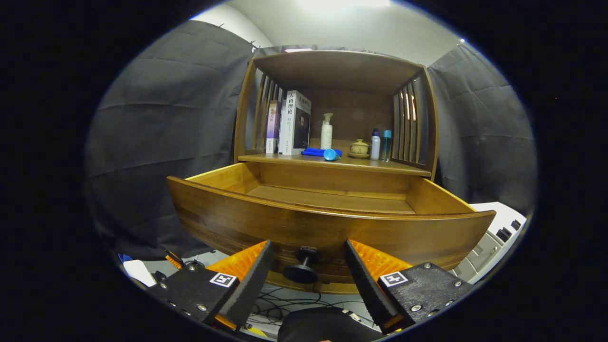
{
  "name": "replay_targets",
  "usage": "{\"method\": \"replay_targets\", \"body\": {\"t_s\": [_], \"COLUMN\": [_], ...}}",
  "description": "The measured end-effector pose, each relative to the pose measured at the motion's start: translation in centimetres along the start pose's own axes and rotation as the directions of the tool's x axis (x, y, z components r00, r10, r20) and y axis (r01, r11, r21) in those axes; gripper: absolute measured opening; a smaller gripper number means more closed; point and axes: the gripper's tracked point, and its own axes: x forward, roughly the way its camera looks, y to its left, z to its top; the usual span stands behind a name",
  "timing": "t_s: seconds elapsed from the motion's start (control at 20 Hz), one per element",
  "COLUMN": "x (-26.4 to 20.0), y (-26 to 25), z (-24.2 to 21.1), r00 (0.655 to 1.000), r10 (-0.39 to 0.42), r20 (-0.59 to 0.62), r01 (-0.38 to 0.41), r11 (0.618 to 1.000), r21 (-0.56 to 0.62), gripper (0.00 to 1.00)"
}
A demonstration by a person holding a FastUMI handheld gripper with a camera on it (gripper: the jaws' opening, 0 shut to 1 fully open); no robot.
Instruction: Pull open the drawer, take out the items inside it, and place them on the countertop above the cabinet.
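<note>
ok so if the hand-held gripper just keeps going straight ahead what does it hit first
Probably the drawer knob, which sits between the open fingers of the hand-held gripper, with the drawer front right behind it; depth is hard to judge.

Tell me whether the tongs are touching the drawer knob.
Apart. The gripper view shows the tongs open, with gaps between the knob and each finger.

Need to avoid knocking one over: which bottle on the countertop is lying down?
The blue bottle before the books lies flat; the others stand upright.
</note>
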Motion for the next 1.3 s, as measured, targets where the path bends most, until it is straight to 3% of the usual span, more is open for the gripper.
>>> {"method": "replay_targets", "body": {"t_s": [0.35, 0.6, 1.3], "x": [0.7, 2.4, 6.3], "y": [-0.4, -2.3, -2.5], "z": [-0.2, 0.1, 1.0], "r00": [0.999, 0.992, 0.987], "r10": [-0.039, -0.124, -0.158], "r20": [-0.002, 0.0, 0.033], "r01": [0.039, 0.124, 0.158], "r11": [0.999, 0.992, 0.987], "r21": [0.012, 0.039, 0.004], "gripper": [0.94, 0.94, 0.95]}}
